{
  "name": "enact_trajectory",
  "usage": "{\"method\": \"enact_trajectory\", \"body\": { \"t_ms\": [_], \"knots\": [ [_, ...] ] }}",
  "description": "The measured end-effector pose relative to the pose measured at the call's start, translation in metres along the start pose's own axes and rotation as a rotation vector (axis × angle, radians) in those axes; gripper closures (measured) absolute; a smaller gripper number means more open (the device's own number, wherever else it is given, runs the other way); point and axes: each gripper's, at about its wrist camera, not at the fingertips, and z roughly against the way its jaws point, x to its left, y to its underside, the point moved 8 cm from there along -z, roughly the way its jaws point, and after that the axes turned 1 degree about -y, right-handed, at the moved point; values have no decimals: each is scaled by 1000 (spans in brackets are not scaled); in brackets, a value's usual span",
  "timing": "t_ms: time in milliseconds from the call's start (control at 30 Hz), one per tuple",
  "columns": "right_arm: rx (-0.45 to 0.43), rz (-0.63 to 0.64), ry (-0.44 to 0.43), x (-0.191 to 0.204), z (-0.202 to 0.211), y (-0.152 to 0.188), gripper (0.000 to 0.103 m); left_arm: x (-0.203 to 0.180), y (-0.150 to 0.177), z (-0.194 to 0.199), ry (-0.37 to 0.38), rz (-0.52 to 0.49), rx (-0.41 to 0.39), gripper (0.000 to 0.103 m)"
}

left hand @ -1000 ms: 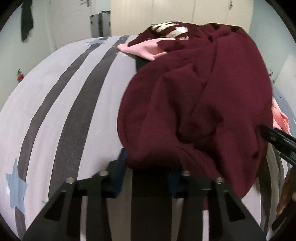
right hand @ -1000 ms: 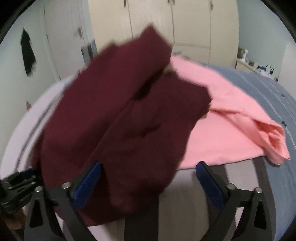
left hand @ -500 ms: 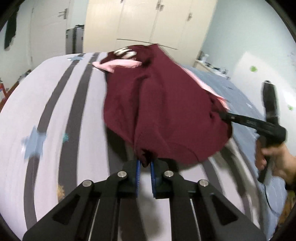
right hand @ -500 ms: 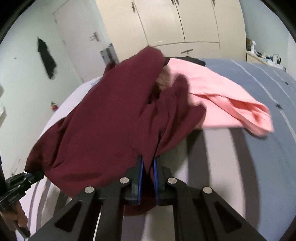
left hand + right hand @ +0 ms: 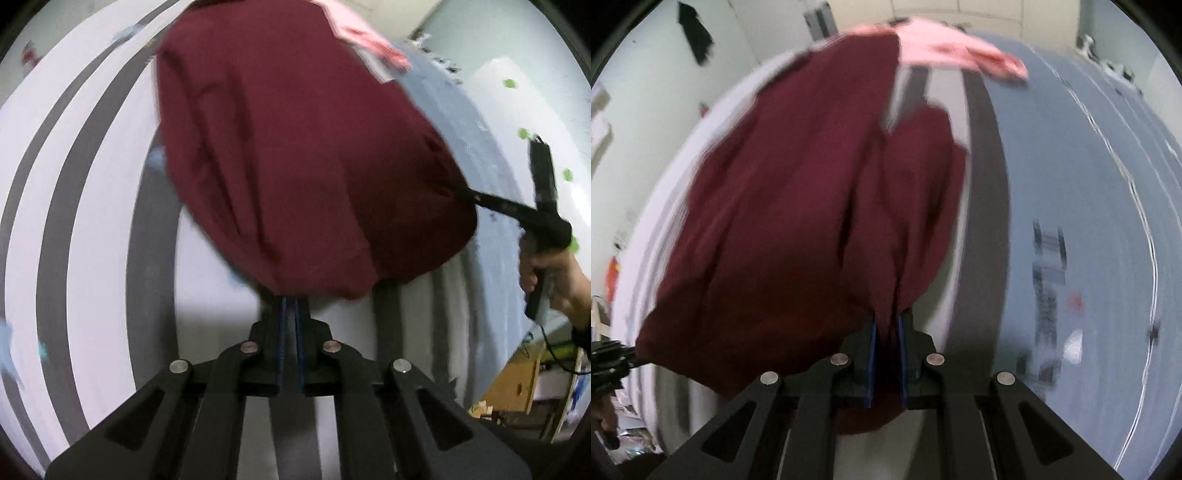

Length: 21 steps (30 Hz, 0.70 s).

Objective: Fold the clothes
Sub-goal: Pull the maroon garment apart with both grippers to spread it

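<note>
Now the bed [image 5: 85, 206], with its grey stripes, drops away beneath both claws, where a second ago it lay close under them. Ahead of each claw the maroon sweatshirt [image 5: 295, 147] hangs in the air, no longer the heap it was, its far end apparently still trailing toward the pink garment [image 5: 945, 48] at the far side. The left claw [image 5: 290, 314], which stood spread a second ago, is pressed together on one edge of the cloth, and the right claw [image 5: 886, 325], likewise wide before, pinches a bunched fold, out to the right of the left one. Judging by this, the lift is under way and spreading the sweatshirt flat comes next.
</note>
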Motion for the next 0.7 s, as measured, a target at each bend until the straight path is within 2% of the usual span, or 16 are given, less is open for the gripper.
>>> {"method": "enact_trajectory", "body": {
  "t_ms": [33,100,133,167,233,267,333,433,500,600,700],
  "knots": [
    [14,-5,15,-3,-4,12,89,6,0,3,-9,24,-10,97],
    [1,-11,25,-3,-3,18,88,15,-8,15,-33,49,-48,87],
    [-17,-30,16,-3,1,15,83,22,-17,23,-50,58,-78,74],
    [-36,-55,-3,-3,8,11,71,28,-28,29,-60,66,-106,57],
    [-114,-76,1,-7,25,-3,56,48,-53,40,-96,99,-178,43],
    [-151,-87,4,-10,32,-10,53,63,-71,41,-127,121,-206,43],
    [-165,-99,45,-25,27,-22,49,91,-105,35,-175,158,-240,43],
    [-168,-123,92,-49,8,-40,49,124,-158,16,-212,187,-283,43],
    [-158,-150,92,-63,-10,-50,49,138,-187,2,-221,175,-289,43],
    [-151,-177,98,-69,-31,-62,49,148,-221,-21,-228,150,-270,43],
    [-151,-188,98,-69,-44,-73,49,137,-253,-48,-211,109,-256,43]
  ]
}}
